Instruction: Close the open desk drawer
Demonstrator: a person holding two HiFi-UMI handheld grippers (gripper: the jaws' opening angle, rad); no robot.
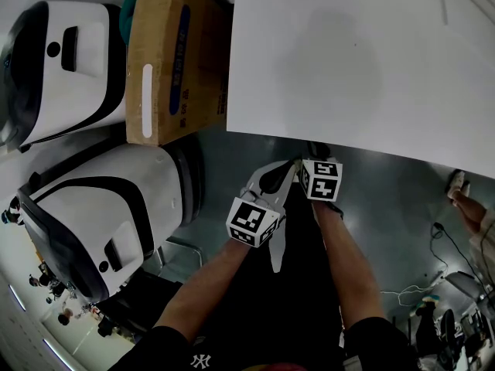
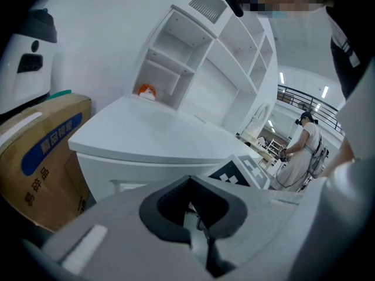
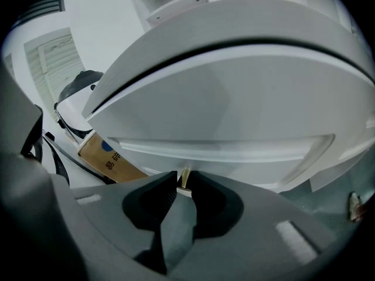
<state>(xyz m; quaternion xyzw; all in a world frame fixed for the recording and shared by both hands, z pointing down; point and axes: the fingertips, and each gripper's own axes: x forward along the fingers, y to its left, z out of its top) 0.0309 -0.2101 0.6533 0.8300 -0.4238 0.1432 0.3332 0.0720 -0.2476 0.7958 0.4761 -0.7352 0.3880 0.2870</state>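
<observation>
With the left gripper (image 2: 196,215) and right gripper (image 3: 179,192) both showing jaws pressed together on nothing, the drawer (image 3: 234,104) at their twelve o'clock looks flush under the table (image 1: 348,60), so the closing seems done.

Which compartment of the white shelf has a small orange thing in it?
The bottom compartment at the shelf's left end, level with the desk top; only it holds the orange thing.
</observation>
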